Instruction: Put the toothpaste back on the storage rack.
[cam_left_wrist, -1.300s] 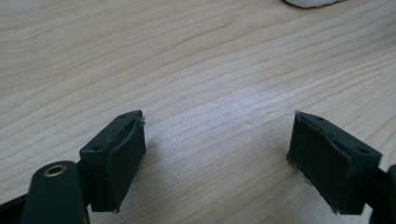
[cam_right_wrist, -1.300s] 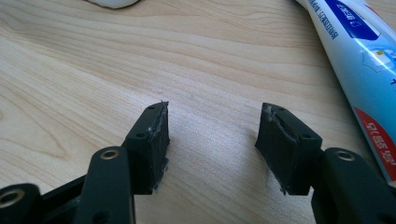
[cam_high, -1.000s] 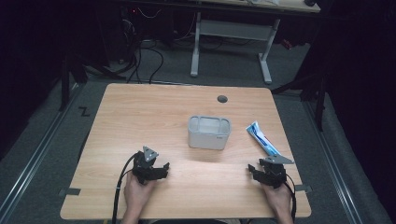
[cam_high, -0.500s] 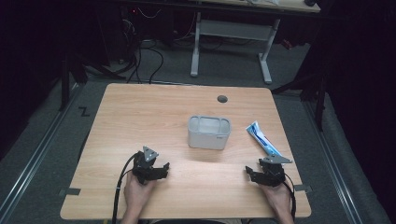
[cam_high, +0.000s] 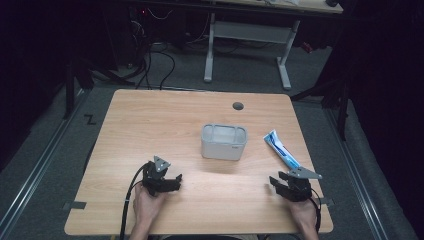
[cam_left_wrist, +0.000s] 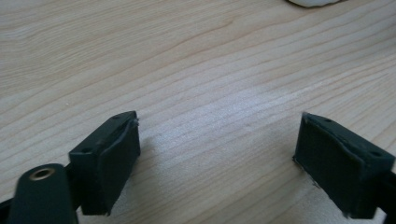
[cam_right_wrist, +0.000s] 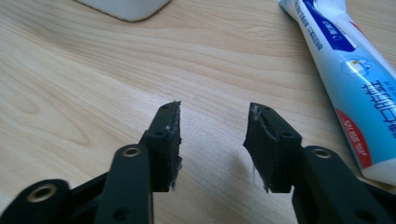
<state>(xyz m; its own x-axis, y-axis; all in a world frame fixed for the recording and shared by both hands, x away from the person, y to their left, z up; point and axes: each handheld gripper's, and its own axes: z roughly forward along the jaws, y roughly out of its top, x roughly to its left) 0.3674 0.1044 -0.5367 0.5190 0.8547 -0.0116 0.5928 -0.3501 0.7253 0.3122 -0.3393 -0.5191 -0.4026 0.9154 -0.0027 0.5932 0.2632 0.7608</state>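
A white and blue toothpaste tube (cam_high: 281, 150) lies flat near the table's right edge. In the right gripper view the tube (cam_right_wrist: 348, 77) runs up the right side. A grey-white rectangular bin (cam_high: 224, 141) stands at the table's middle, and its corner (cam_right_wrist: 126, 8) is at the top of the right gripper view. My right gripper (cam_high: 280, 186) rests near the front right, below the tube; its jaws have just been closing, stand half apart with nothing between them (cam_right_wrist: 212, 140). At the front left my left gripper (cam_high: 172, 182) is wide open over bare wood (cam_left_wrist: 217, 158).
The wooden table (cam_high: 150, 125) has a round cable hole (cam_high: 238, 106) at the back. A cable (cam_high: 128, 200) trails from the left gripper toward the front edge. Beyond the table stand a white desk frame (cam_high: 250, 45) and floor cables.
The right gripper's jaws look narrower now than half a second ago. Both hands have stayed where they were.
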